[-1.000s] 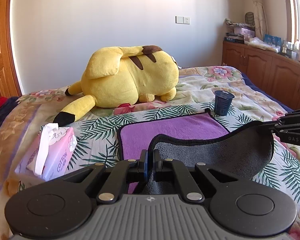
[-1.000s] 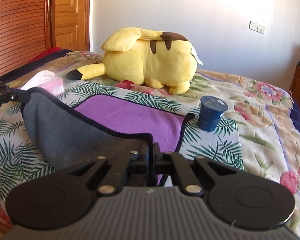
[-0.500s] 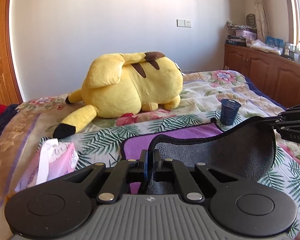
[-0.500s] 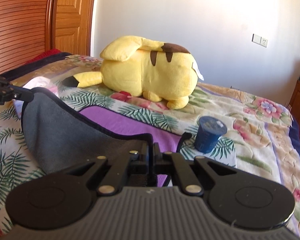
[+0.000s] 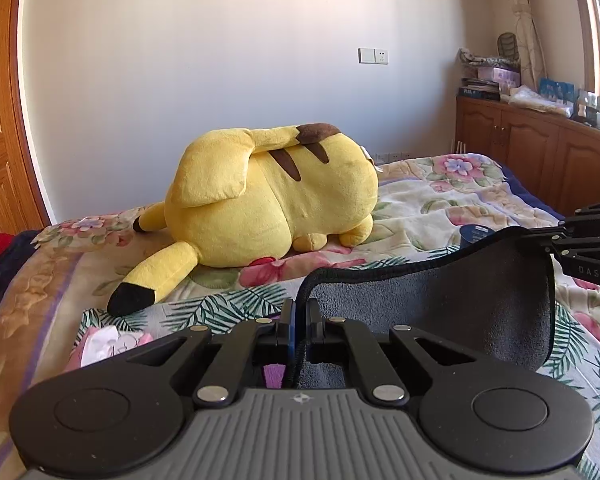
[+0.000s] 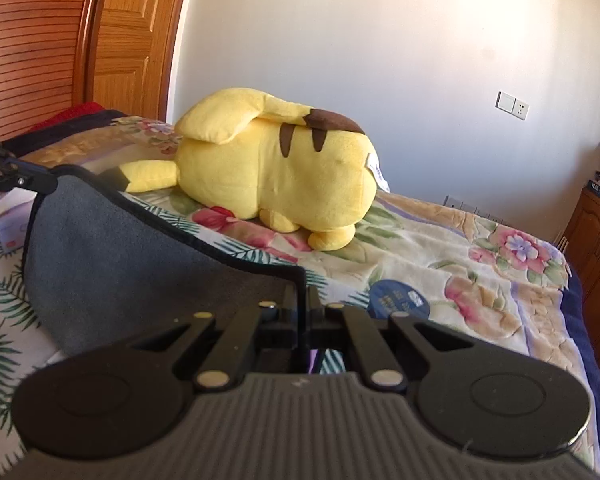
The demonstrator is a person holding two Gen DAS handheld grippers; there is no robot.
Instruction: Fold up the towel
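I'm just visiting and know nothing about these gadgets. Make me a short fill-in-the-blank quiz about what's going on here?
1. Both grippers, the left gripper and the right gripper, are shut on the ____.
2. The towel has a grey side and a ____ side.
3. The plush toy on the bed is mostly ____.
4. The blue cup stands on the ____.

Missing words: towel; purple; yellow; bed
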